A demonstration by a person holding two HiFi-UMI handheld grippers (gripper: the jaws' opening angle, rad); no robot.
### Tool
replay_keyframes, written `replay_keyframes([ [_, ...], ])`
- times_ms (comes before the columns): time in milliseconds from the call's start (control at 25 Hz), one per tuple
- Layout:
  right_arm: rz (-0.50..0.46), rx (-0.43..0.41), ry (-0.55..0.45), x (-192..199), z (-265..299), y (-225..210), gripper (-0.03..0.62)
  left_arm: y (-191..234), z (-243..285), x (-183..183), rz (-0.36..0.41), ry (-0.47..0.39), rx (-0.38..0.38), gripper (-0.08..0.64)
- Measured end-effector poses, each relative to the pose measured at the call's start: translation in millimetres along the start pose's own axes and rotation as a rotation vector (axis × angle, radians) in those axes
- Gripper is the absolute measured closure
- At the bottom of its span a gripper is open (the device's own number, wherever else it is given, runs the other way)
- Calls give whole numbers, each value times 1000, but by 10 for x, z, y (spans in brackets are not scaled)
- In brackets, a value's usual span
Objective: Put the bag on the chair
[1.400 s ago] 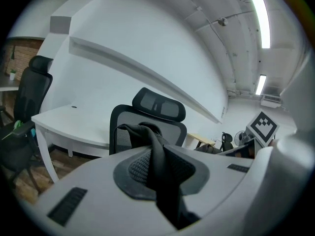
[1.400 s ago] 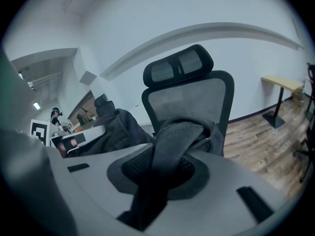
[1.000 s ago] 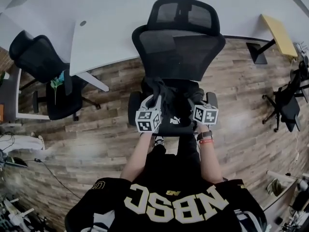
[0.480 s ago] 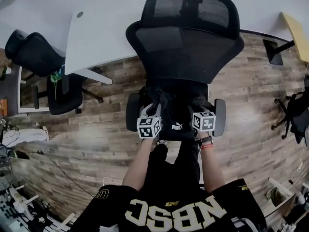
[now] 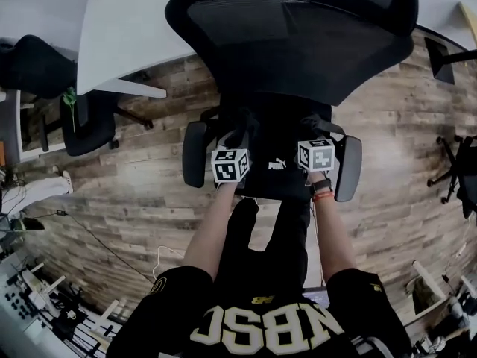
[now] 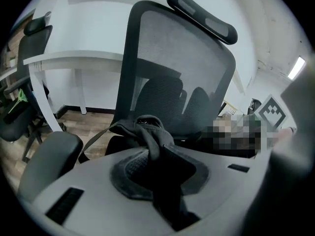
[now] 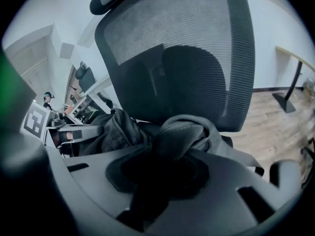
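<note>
The left hand-held gripper point(image 6: 153, 157) and right hand-held gripper point(image 7: 161, 167) were each pinched nearly shut on bunched fabric of the bag point(image 5: 276, 171), down at the chair point(image 5: 298, 47) seat. Soft and saggy, it seemed best gripped by its straps.

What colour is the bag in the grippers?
The bag is black, best seen in the head view.

The black bag point(image 5: 272, 171) I grip by both straps point(image 6: 150, 139) slumps at the seat of the black mesh-backed chair point(image 5: 298, 43), between its armrests point(image 5: 194, 154).
</note>
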State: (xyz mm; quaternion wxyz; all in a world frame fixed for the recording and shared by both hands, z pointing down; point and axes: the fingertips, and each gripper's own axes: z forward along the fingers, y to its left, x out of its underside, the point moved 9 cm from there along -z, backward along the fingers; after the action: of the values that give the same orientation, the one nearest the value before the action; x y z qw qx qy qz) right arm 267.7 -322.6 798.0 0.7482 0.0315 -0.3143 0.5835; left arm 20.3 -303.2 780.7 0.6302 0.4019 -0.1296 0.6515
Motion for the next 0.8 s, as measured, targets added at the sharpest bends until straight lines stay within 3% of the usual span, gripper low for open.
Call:
replay_keyframes([
  [280, -6, 17, 48, 306, 455, -203, 500, 203, 414, 436, -3, 80, -41, 500],
  [440, 109, 63, 56, 494, 583, -425, 497, 383, 524, 605, -83, 93, -149, 488],
  [520, 140, 94, 75, 573, 582, -501, 491, 472, 527, 713, -49, 138, -183, 464],
  [640, 96, 155, 123, 662, 608, -602, 461, 579, 553, 808, 35, 205, -182, 433],
  [800, 153, 143, 160, 853, 606, -766, 430, 713, 542, 868, -60, 260, -160, 383],
])
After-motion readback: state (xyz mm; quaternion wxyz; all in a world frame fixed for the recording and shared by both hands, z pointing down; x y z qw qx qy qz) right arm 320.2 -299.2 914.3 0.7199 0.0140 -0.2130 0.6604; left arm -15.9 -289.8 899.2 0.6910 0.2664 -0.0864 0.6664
